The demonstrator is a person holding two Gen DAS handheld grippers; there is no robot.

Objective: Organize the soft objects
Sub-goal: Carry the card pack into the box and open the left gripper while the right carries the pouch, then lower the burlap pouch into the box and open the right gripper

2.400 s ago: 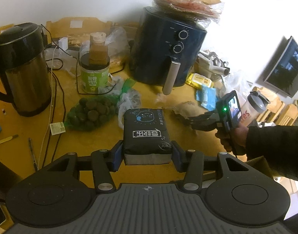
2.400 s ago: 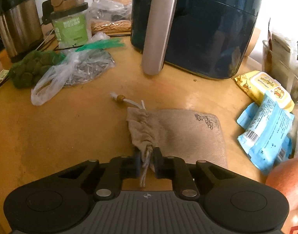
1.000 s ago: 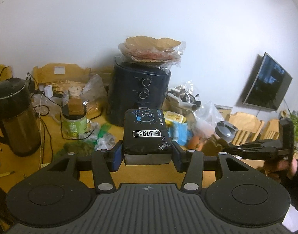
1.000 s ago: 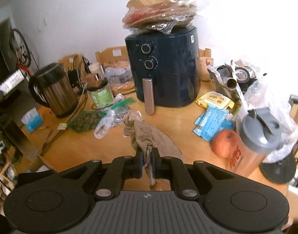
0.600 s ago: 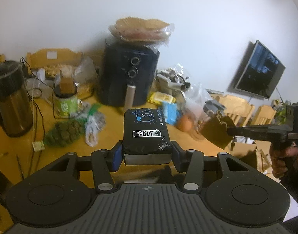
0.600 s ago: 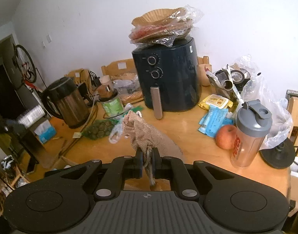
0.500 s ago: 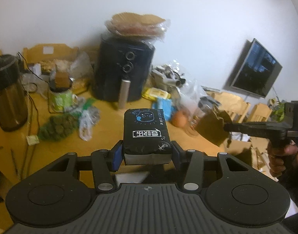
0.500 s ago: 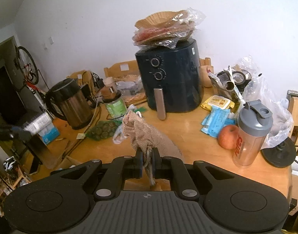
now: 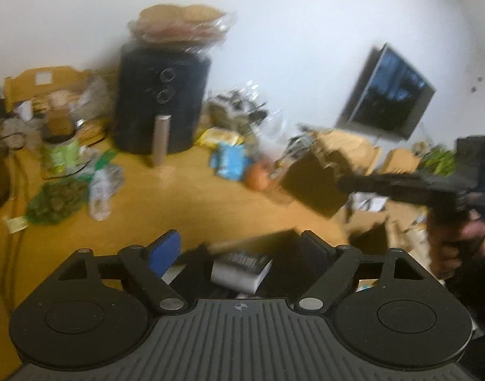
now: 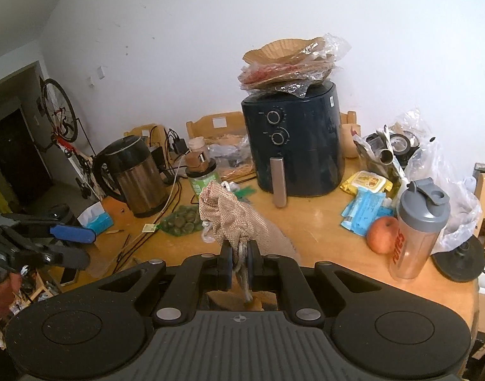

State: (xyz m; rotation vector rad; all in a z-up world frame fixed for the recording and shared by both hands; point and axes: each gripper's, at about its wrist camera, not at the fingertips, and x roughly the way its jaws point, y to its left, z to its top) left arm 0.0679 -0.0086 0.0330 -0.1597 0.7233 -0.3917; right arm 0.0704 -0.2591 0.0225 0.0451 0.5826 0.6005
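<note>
Cluttered wooden table (image 10: 322,222): left gripper (image 9: 239,247), jaws just opened, has released the black soft packet (image 9: 239,266), dropping below; right gripper (image 10: 239,265) clamps the beige burlap drawstring pouch (image 10: 236,219), unplaced.

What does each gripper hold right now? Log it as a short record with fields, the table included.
left gripper: open; jaws have just been opening
pack: loose between the spread fingers, no pad on it, blurred
right gripper: shut on pouch
pouch: held by its neck, off the table
table: bears air fryer, apple, bottle
</note>
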